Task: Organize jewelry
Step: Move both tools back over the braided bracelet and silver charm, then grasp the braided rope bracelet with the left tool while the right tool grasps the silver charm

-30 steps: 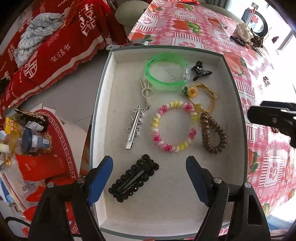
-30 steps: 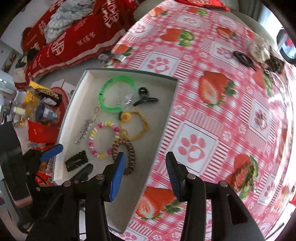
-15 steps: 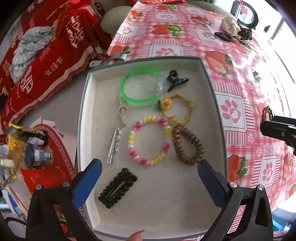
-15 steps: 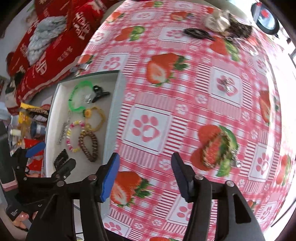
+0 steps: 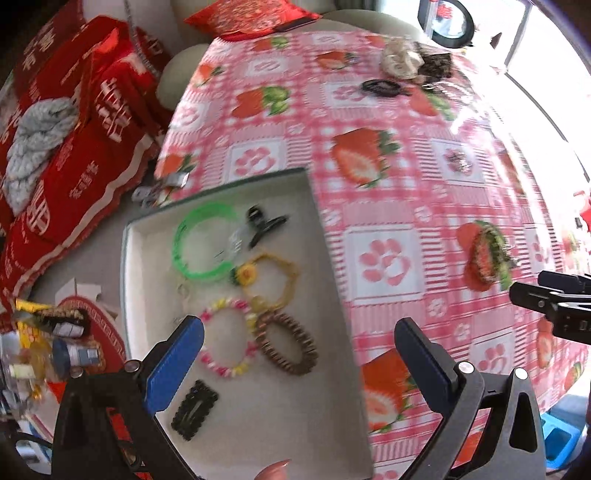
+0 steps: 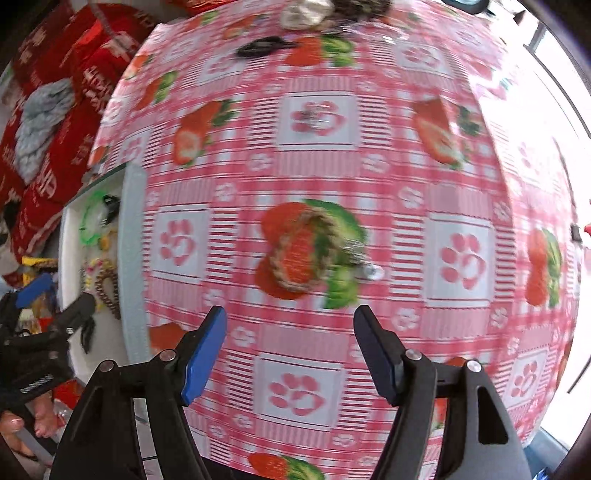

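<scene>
A white-lined tray (image 5: 295,424) holds a green bangle (image 5: 201,242), a black claw clip (image 5: 264,225), a yellow cord bracelet (image 5: 273,277), a pastel bead bracelet (image 5: 229,338), a brown coil bracelet (image 5: 288,343) and a black barrette (image 5: 194,410). My left gripper (image 5: 299,328) hangs wide open and empty above the tray's right side. A braided bracelet (image 6: 306,251) lies on the strawberry tablecloth (image 6: 369,177), right of the tray (image 6: 131,258). Just on the near side of it hovers my right gripper (image 6: 291,314), its jaws opening with nothing between them.
At the table's far end lie a black hair tie (image 5: 380,88), a heap of hair pieces (image 5: 402,61) and a round mirror (image 5: 447,18). A small trinket (image 6: 314,116) rests on a paw square. Red cloth (image 5: 74,147) and bottles (image 5: 70,354) fill the left.
Both grippers have moved right. The left went from over the tray's middle to its right side and spread wider. The right left the tray, reached the braided bracelet and widened.
</scene>
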Demonstrator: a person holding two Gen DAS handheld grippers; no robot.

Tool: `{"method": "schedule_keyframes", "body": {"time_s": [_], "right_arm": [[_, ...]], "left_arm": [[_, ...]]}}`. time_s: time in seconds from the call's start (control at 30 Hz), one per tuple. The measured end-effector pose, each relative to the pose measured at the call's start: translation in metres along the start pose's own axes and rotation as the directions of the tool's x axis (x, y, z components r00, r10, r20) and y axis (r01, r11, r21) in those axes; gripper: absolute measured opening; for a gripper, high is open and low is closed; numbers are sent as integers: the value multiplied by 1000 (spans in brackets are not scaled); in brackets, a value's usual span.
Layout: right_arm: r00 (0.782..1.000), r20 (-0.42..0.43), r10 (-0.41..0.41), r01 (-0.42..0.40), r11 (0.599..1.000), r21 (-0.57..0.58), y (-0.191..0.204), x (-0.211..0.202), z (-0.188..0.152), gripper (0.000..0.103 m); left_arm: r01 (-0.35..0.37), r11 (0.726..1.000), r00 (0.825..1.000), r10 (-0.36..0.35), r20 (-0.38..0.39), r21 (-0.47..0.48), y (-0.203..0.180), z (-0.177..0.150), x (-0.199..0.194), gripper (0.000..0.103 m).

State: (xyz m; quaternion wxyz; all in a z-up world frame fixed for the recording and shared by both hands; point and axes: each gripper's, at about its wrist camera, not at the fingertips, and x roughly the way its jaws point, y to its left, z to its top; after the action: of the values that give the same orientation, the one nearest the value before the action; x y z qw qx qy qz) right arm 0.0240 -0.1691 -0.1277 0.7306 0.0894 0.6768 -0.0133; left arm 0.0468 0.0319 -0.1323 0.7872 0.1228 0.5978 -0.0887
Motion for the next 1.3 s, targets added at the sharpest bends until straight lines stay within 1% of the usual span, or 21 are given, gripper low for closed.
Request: {"method": "schedule_keyframes", "body": {"time_s": [0.13, 0.23, 0.47, 0.63, 0.8, 0.97, 1.0, 1.07, 1.17, 1.3], "right_arm": [[1000, 2, -25, 25, 999, 47, -27, -1, 0, 74], [999, 6, -32, 32, 997, 67, -41, -3, 1, 74], [999, 26, -46, 44, 996, 78, -67, -6, 14, 74], [998, 29, -58, 57, 998, 33, -74, -3, 21, 74], [999, 33, -42, 42, 999, -13, -79, 0, 22, 74], [998, 52, -24, 30, 992, -122, -72, 5, 19, 74], [998, 56, -20, 27, 990, -142, -71, 5, 17, 73], [998, 59, -14, 24, 985, -171, -68, 9, 15, 69], [998, 58, 1, 11, 981, -195, -68, 13, 12, 65], [998, 60, 3, 10, 977, -211, -67, 18, 8, 59]], "left_arm": [[18, 999, 1000, -19, 10, 48, -24, 8, -3, 103], [35, 997, 999, -36, 0, 66, -42, 14, -2, 103], [66, 996, 998, -65, -20, 63, -74, 23, 4, 103], [68, 995, 997, -66, -35, 73, -93, 29, 15, 103], [75, 994, 996, -70, -58, 86, -106, 34, 29, 103], [77, 992, 995, -70, -71, 98, -117, 38, 42, 103], [79, 992, 995, -71, -74, 103, -119, 39, 45, 103], [76, 991, 994, -66, -86, 112, -123, 40, 51, 97], [86, 989, 992, -74, -101, 121, -128, 43, 61, 96], [112, 984, 990, -98, -100, 139, -137, 44, 65, 96]]}}
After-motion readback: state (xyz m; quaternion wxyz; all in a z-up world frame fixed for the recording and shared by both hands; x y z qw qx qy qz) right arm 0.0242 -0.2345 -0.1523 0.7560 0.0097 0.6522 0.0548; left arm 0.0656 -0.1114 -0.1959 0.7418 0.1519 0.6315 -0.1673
